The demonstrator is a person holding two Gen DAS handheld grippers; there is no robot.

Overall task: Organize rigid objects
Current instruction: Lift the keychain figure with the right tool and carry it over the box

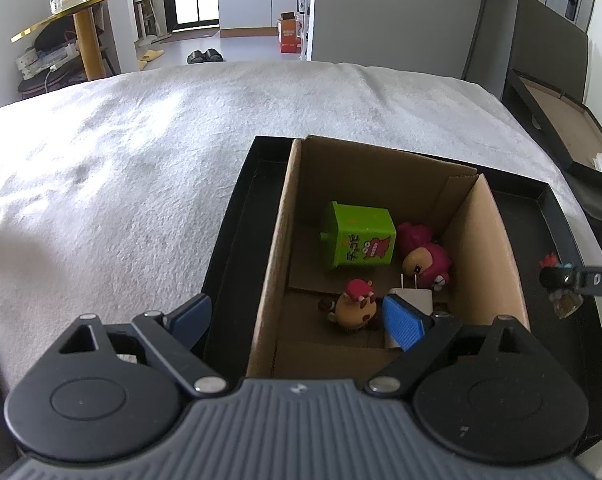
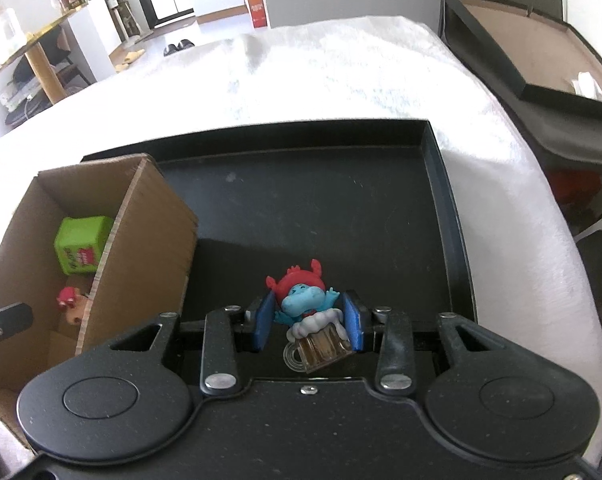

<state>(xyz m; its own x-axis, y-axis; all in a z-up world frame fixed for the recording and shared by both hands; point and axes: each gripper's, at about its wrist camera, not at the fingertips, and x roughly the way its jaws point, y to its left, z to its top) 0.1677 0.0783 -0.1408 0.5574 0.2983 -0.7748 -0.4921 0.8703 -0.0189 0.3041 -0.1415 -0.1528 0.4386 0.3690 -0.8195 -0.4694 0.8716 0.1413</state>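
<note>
Right wrist view: the right tool (image 2: 308, 321) sits low in the frame's centre, its blue pads closed against a blue figurine with a red crab hat (image 2: 301, 300) perched on a clear beer mug, held above the black tray (image 2: 441, 184). At the left of the frame a cardboard box (image 2: 141, 240) stands in the tray, containing a green cube (image 2: 81, 244). Left wrist view: the left tool (image 1: 297, 316) is spread wide and empty, above the box's near left wall, where a pink figurine (image 1: 423, 258), a small red-capped figurine (image 1: 355, 306) and a white charger plug (image 1: 411, 298) also lie.
</note>
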